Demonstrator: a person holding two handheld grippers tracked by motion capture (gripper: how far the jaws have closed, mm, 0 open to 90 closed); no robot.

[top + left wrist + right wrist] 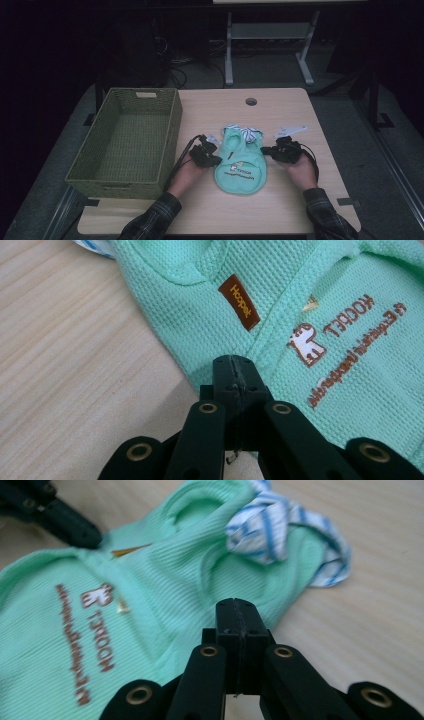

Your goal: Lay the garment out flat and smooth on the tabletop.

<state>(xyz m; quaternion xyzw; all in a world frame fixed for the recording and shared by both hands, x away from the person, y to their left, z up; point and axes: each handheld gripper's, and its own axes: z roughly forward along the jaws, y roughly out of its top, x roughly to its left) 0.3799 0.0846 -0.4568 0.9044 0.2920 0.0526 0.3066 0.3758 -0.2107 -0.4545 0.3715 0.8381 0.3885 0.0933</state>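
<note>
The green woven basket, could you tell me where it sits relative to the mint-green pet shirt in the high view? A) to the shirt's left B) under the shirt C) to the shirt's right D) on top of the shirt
A: the green woven basket stands at the table's left edge, apart from the mint-green pet shirt, which lies flat mid-table.

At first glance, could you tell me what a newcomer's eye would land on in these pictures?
First, the mint green pet shirt lying flat mid-table, with a blue-striped collar at its far end. The left gripper and right gripper, jaws together, flank it at its edges. A green woven basket sits at the table's left.
</note>
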